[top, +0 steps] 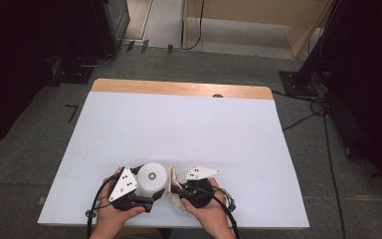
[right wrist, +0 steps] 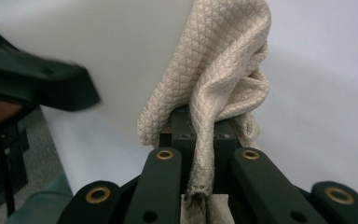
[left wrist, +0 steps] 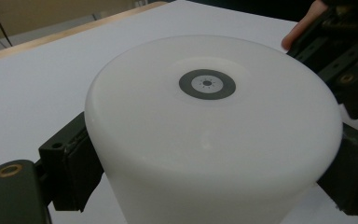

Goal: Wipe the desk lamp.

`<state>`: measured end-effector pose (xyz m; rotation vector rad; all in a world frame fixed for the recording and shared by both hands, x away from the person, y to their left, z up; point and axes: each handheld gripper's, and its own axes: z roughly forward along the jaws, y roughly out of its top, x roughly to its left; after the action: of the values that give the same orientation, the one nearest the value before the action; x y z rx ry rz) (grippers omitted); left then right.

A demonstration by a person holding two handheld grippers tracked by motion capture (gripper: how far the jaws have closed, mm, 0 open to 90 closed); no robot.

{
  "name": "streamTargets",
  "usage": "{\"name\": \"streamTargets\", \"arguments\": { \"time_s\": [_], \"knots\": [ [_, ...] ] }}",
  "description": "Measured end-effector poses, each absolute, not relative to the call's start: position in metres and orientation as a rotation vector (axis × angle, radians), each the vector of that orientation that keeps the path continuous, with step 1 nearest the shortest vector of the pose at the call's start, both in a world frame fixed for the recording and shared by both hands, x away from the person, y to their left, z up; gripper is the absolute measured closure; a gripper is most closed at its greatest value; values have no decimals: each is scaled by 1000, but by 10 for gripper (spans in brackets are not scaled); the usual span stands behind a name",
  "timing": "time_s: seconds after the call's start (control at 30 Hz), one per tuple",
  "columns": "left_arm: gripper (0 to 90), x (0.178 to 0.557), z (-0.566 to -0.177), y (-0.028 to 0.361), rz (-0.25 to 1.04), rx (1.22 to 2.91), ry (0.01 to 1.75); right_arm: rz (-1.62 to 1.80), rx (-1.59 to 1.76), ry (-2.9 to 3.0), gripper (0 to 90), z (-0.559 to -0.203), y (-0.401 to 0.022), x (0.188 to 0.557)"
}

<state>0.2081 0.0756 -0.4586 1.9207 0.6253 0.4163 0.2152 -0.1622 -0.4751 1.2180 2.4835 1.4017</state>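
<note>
We find a white cylinder (top: pixel 152 180) standing upright near the front edge of the white table (top: pixel 179 124), a smooth, matte body with rounded top edge and a small dark grey ring mark at the centre of its flat top. The left gripper (top: pixel 142 191) has its jaws spread wide around the cylinder, with a pad (left wrist: pixel 77 165) pressed against each side of the wall. Just right of the cylinder, the right gripper (top: pixel 176 190) has its jaws closed tight on a beige cloth (right wrist: pixel 223 79). The cloth is of waffle-textured weave, bunched into folds, with a frayed, darkened edge at the jaws. It lies against the cylinder's right side.
</note>
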Motion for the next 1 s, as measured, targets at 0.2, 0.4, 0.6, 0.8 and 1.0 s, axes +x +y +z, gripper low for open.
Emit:
{"name": "streamTargets", "arguments": {
  "time_s": [0.2, 0.4, 0.6, 0.8, 1.0],
  "knots": [
    [83, 206, -458, 75, 427, 1917, 638, 1357, 1234, 2518, 850, -484, -161, 219],
    [53, 200, -454, 73, 432, 1874, 693, 1340, 1244, 2519, 849, -487, -162, 220],
    [33, 194, -444, 69, 458, 1855, 766, 1333, 1255, 2519, 848, -489, -165, 222],
    [68, 192, -442, 57, 491, 1901, 899, 1331, 1255, 2524, 846, -491, -164, 223],
    [79, 191, -439, 57, 507, 1926, 899, 1327, 1253, 2512, 847, -491, -164, 222]
  ]
}}
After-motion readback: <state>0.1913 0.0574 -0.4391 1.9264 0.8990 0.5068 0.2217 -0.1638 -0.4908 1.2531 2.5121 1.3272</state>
